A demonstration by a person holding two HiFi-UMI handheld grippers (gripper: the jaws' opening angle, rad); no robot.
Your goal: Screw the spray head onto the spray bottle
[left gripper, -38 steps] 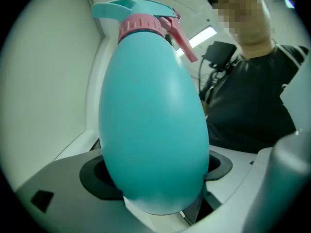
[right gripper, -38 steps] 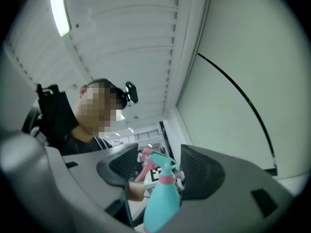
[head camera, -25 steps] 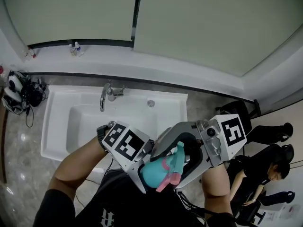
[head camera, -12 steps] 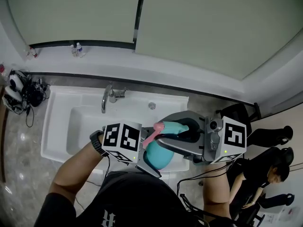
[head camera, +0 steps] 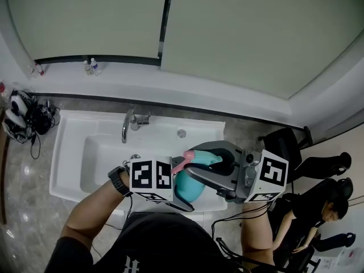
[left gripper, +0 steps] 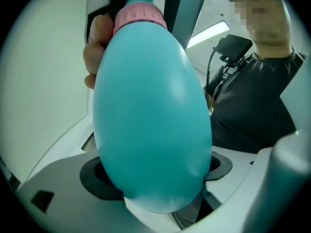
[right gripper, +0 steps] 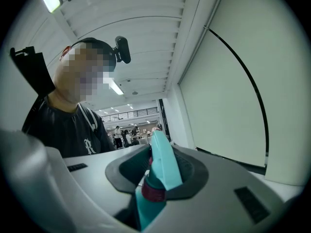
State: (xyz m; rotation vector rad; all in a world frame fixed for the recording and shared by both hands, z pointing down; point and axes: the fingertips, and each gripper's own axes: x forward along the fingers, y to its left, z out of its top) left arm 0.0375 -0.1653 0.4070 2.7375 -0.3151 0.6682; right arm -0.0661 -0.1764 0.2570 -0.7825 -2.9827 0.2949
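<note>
Both pieces are held up in front of the body, above the near rim of the white sink (head camera: 68, 152), and neither rests on the grey stone counter (head camera: 25, 169). The left hand-held gripper (head camera: 177, 201) is clenched on the base of the spray bottle (left gripper: 150, 115). We judge this is to keep the body from turning while the top is worked. The bottle's wall dimples slightly where one pad bears on it. The right hand-held gripper (right gripper: 159, 176) has just been closing and grasps the spray head (right gripper: 165, 161) between its dark cupped pads, lying roughly level across the bottle's top. The head sits on the neck, with the pink collar (left gripper: 140, 17) touching the shoulder. We cannot tell how far the thread has run. Bottle: egg-shaped, smooth, glossy teal plastic. Collar: faintly ribbed round its edge, it seems. Head: teal, wedge-like, with a slim pink trigger (head camera: 181, 162) pointing toward the left hand-held gripper's marker cube.
</note>
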